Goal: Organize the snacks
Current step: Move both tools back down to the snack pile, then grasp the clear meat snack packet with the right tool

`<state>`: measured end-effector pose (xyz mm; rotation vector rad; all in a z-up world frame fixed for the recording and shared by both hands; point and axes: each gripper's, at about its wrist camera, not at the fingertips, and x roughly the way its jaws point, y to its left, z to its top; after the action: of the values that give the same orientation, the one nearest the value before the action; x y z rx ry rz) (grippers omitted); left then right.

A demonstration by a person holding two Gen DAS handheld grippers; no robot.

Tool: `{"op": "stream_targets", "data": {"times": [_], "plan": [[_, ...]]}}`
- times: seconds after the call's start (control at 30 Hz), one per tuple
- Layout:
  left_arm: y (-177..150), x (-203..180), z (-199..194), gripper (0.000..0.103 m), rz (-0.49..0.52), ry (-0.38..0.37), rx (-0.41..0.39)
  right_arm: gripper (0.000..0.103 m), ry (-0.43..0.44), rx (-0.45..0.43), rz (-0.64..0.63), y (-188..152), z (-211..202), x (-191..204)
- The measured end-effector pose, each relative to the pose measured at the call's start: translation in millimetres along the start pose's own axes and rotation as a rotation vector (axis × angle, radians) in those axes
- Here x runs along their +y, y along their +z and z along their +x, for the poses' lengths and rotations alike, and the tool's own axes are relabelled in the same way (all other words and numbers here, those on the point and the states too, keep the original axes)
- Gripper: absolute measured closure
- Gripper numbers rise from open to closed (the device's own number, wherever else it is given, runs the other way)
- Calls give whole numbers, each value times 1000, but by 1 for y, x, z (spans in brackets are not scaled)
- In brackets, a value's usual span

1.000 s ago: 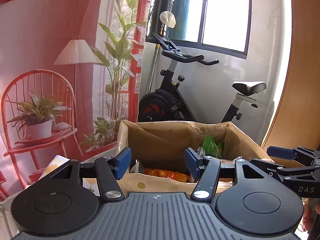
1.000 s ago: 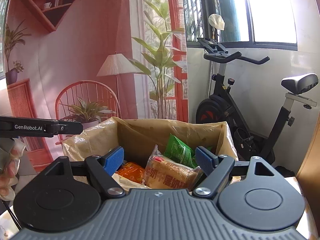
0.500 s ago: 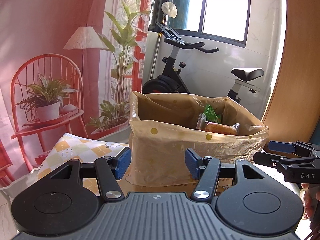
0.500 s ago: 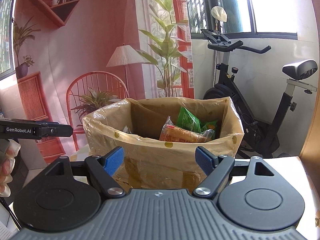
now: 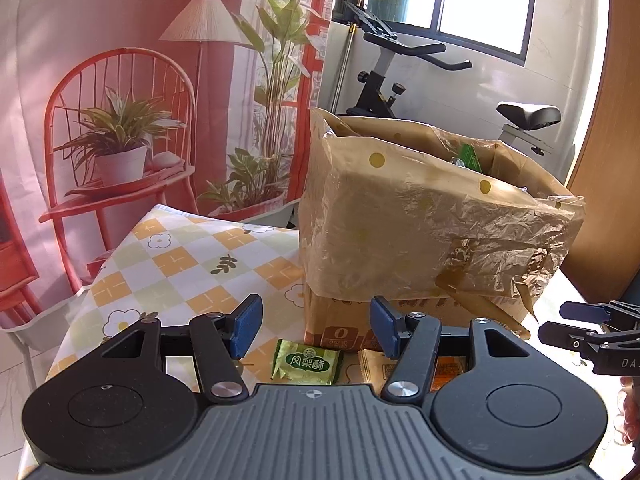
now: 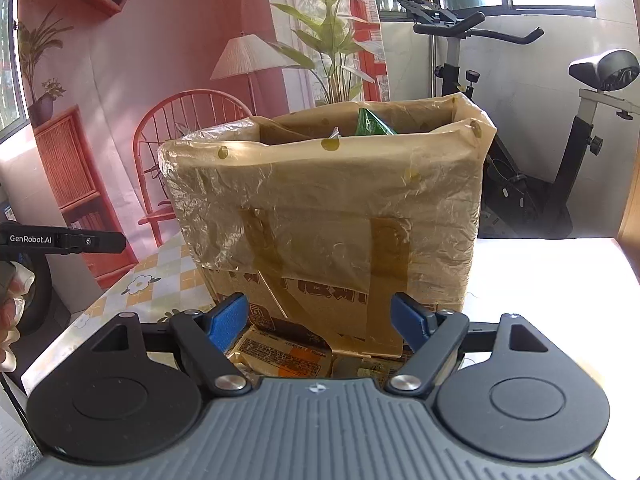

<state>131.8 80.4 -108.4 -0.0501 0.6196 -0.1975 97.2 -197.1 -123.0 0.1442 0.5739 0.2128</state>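
Note:
A cardboard box lined with a tan plastic bag [image 5: 420, 232] stands on the table; it also shows in the right wrist view [image 6: 328, 216]. A green snack packet [image 6: 372, 123] pokes above its rim. In front of the box lie a green pineapple-cake packet [image 5: 306, 366], a tan packet [image 5: 372, 364] and an orange one [image 5: 450, 370]. My left gripper [image 5: 314, 326] is open and empty, just above the green packet. My right gripper [image 6: 320, 322] is open and empty, over an orange-labelled packet [image 6: 280, 354] at the foot of the box.
The table has a checked flower tablecloth [image 5: 172, 264]. A printed backdrop with a red chair [image 5: 116, 128] hangs behind. An exercise bike [image 6: 520, 128] stands by the window. A wooden panel [image 5: 608, 160] is at the right.
Both grippers have pulled back and dropped from above the box opening to table height in front of it. The loose packets on the table have come into view. Both stay open.

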Motion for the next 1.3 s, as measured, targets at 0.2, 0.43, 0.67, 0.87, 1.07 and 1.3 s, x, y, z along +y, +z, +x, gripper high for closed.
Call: {"op": "stream_targets", "data": {"times": [0.2, 0.43, 0.67, 0.87, 1.07, 1.3], "plan": [[-9, 9, 13, 41, -5, 16, 31, 26, -33, 58, 23, -20, 11, -19], [-16, 17, 32, 42, -9, 24, 65, 28, -67, 134, 80, -37, 30, -49], [-24, 22, 54, 42, -18, 27, 113, 30, -75, 222, 95, -43, 56, -51], [-31, 30, 66, 42, -29, 35, 140, 31, -153, 256, 30, -52, 76, -30], [-37, 34, 74, 42, -32, 36, 158, 30, -195, 251, 38, -59, 89, -22], [-42, 32, 82, 42, -8, 14, 171, 44, -245, 209, -38, -69, 88, -8]]}}
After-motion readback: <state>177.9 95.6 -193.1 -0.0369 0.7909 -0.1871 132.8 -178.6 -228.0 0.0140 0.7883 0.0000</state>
